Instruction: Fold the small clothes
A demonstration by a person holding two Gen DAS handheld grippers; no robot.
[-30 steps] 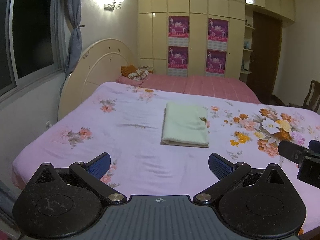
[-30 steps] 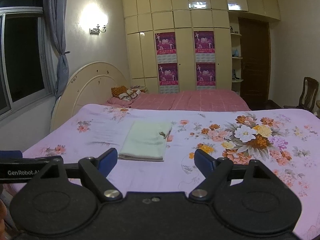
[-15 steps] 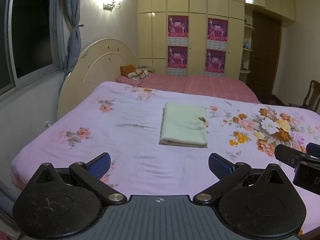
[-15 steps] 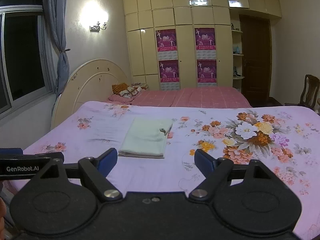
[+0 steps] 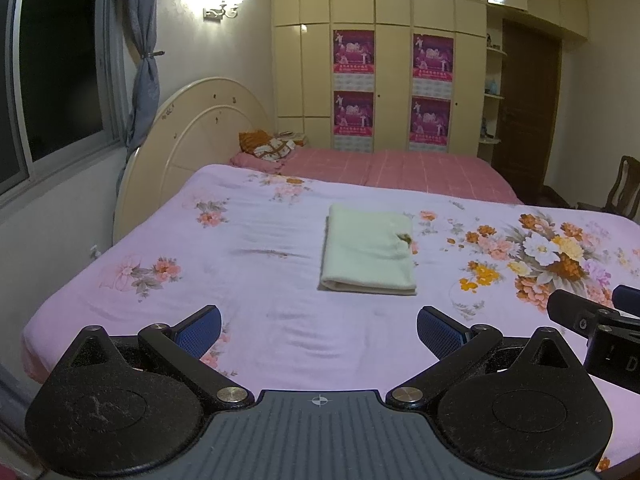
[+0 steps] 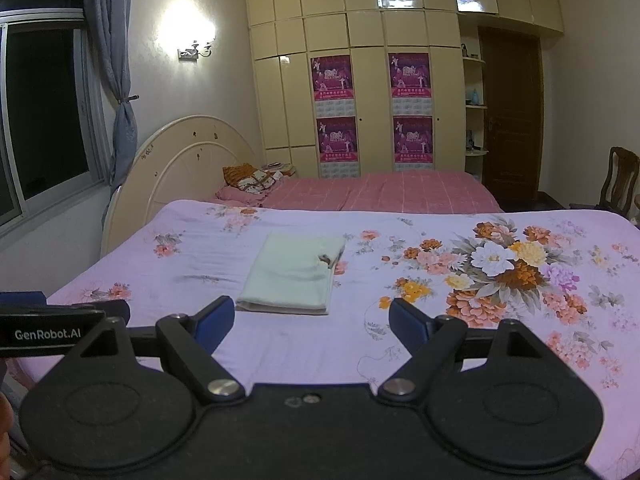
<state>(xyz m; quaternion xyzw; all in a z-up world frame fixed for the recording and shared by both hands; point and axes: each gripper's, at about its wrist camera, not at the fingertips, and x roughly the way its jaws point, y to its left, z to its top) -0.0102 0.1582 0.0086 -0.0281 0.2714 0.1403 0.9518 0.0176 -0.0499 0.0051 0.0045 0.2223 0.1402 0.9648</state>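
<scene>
Blue-padded fingers of the left gripper (image 5: 319, 330) and right gripper (image 6: 311, 316) stand wide apart, gripping nothing, held back over the near bed edge; ahead of both lies the pale green cloth (image 5: 368, 255), folded flat on the floral sheet (image 5: 256, 248), seemingly finished.

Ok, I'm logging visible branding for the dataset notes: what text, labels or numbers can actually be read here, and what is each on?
"GenRobot.AI": white lettering on the side of the left gripper, seen from the right wrist view.
"D": a lone white letter, part of a cut-off marking, on the right gripper body at the left wrist view's edge.
Wardrobe posters: lettering and calendar grids too small and blurred to read.
Folded cloth: no text.
</scene>
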